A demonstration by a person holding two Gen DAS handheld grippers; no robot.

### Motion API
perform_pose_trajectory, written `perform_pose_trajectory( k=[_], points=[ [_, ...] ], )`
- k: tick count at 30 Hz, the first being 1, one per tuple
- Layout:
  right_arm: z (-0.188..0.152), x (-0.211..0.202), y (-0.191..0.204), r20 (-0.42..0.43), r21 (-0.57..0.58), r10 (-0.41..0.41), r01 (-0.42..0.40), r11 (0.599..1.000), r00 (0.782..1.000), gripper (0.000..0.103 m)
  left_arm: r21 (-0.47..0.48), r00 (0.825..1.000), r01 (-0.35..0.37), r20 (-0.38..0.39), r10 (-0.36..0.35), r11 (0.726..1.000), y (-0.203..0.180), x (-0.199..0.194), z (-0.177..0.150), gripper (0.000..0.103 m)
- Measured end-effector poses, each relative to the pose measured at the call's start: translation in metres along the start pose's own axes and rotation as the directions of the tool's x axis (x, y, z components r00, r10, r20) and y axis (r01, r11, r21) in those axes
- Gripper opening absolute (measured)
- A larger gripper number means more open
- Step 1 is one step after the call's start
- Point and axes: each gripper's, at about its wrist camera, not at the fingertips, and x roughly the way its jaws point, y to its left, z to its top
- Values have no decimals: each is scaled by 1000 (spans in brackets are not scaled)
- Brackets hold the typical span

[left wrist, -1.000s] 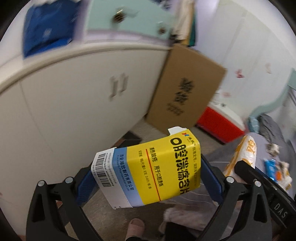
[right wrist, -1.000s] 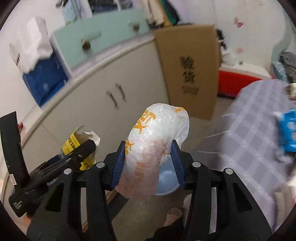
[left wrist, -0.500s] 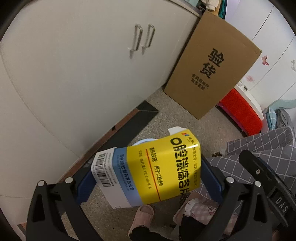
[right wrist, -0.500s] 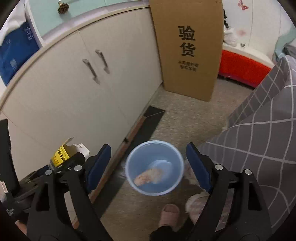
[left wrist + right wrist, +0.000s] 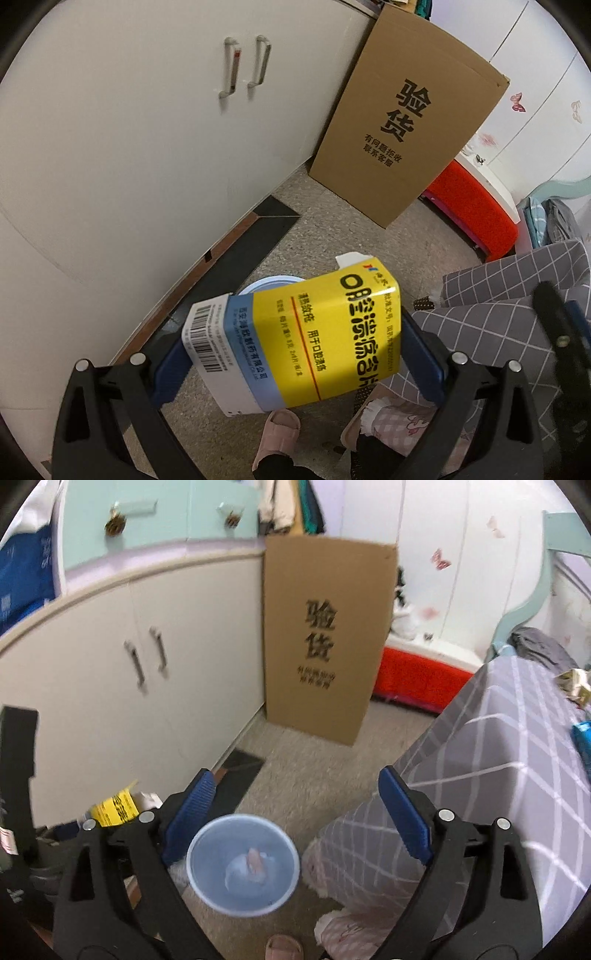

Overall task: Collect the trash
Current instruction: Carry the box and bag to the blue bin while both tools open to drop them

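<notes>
The yellow and blue cardboard medicine box [image 5: 295, 343], barcode on its white end, sits pinched crosswise in my left gripper [image 5: 295, 354], above the round translucent blue plastic bin [image 5: 243, 864] on the speckled floor [image 5: 314, 768]. My right gripper [image 5: 295, 812] is opening wide, nothing between its ribbed blue fingers [image 5: 404, 816]; a crumpled wrapper [image 5: 255, 862] lies inside the bin.

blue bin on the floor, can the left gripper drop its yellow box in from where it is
Probably yes. The left gripper is clamped on the yellow box, with the blue bin open-topped below it. Only a small wrapper lies inside, and the right gripper's opening jaws hold nothing.
</notes>
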Motion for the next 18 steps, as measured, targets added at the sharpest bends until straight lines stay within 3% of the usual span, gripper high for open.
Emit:
perform_pose_trajectory(
  k=[8, 11, 14, 16, 18],
  points=[
    [5, -7, -7, 39, 40, 35, -36, 999, 999, 89, -2, 1000, 20, -2, -20, 1000, -8, 2, 11, 97],
    [7, -6, -8, 41, 53, 45, -47, 997, 998, 89, -23, 999, 14, -47, -15, 1000, -6, 13, 15, 97],
    [7, -5, -8, 45, 53, 47, -49, 997, 998, 90, -92, 990, 60, -125, -71, 994, -3, 28, 18, 97],
    [7, -2, -9, 45, 55, 52, -55, 997, 998, 90, -127, 987, 83, -128, -99, 989, -2, 31, 18, 97],
    [7, 0, -8, 41, 54, 54, -56, 997, 998, 90, -119, 990, 57, -125, -72, 991, -6, 30, 19, 97]
  ],
)
